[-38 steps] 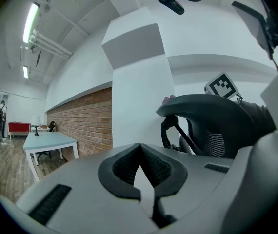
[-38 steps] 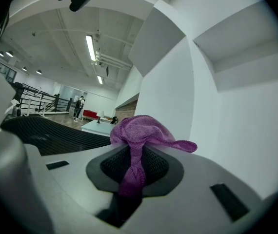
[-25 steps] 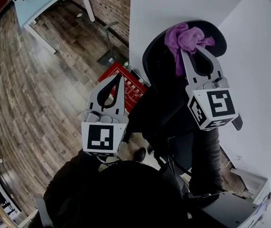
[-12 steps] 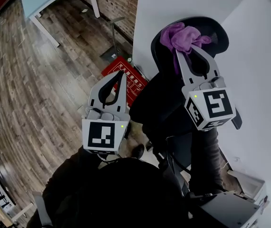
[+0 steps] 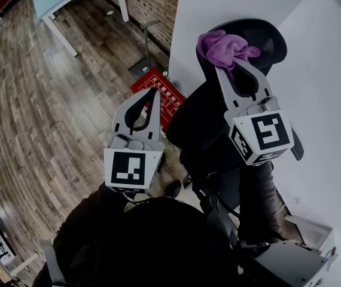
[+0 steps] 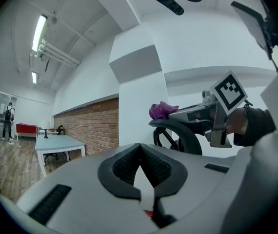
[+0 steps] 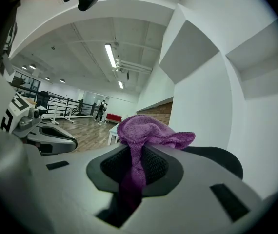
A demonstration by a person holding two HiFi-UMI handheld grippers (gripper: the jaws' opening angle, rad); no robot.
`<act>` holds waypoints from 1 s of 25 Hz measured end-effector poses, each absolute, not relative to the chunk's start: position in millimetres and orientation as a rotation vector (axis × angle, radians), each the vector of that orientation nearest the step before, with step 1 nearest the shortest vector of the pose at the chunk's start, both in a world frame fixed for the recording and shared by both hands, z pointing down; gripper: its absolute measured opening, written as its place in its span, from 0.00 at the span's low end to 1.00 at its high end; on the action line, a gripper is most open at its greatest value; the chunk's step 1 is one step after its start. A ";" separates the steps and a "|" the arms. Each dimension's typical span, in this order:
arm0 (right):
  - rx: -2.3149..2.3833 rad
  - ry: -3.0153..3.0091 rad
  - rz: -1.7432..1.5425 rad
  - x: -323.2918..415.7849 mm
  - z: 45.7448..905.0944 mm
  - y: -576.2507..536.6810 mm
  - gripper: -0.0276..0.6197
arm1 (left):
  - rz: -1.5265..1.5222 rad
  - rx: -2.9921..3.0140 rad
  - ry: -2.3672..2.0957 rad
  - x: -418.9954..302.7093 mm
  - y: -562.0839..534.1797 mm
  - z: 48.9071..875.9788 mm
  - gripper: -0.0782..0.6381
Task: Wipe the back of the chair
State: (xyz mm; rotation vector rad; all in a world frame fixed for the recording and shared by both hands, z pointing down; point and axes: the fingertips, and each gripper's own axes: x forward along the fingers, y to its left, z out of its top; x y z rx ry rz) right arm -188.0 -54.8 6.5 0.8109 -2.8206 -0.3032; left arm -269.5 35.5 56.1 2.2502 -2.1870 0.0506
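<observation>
Cloth [image 5: 221,43] first: I see the purple rag bunched on the top edge of the chair's back [image 5: 267,36], pinched between the jaws of my right gripper [image 5: 231,64]. In the right gripper view the jaws are clenched on a twisted strand of the rag [image 7: 149,130], which runs down between them, with the rest puffed out above the tips. The black chair rim [image 7: 217,158] curves just behind them to the right.

My left gripper [image 5: 152,94] hangs left of the chair and lower than its back, apart from it, over the wooden floor [image 5: 45,112]. Its jaws [image 6: 140,149] are pressed together at the tips with nothing between them. From that side I can see the chair [image 6: 179,132] beyond the tips, with the rag [image 6: 162,109] on top of it.

A red sign [image 5: 166,100] lies on the floor just left of the chair's base. A white wall [image 5: 218,5] stands right behind the chair.
</observation>
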 end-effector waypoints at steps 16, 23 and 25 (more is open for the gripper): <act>0.762 -2.829 -0.311 -182.2 8.4 -18.4 0.13 | 0.036 2.229 -2.223 -257.1 68.4 51.6 0.12; 0.775 -2.838 -0.299 -181.6 7.1 -22.0 0.13 | 0.084 2.244 -2.211 -256.4 66.0 55.2 0.12; 0.763 -2.844 -0.295 -182.6 7.3 -22.4 0.13 | 0.086 2.247 -2.202 -256.2 64.1 55.5 0.12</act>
